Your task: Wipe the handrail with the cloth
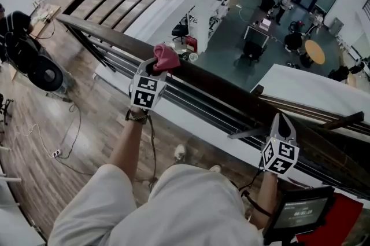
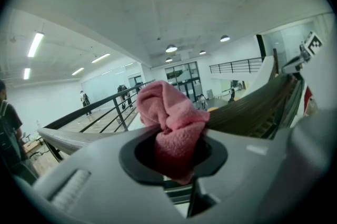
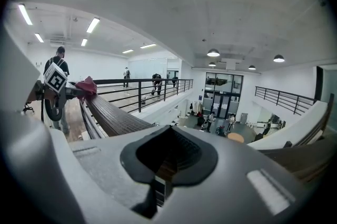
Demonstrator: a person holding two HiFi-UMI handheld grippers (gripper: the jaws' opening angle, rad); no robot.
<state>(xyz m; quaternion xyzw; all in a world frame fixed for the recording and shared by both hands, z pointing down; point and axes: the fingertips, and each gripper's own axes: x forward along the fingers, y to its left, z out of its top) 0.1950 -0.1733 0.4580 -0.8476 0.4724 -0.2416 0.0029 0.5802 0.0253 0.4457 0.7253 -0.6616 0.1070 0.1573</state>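
Now the left gripper [image 1: 154,68], fingers clamped on the cloth [image 1: 167,57], meets the handrail [image 1: 214,85], probably sliding along next; right gripper [image 1: 281,122] fingers together.

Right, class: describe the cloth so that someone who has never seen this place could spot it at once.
Find the long dark wooden handrail overlooking the hall below. On its top, the left gripper pinches the cloth, a crumpled rag. It is the only soft pink thing on the rail.
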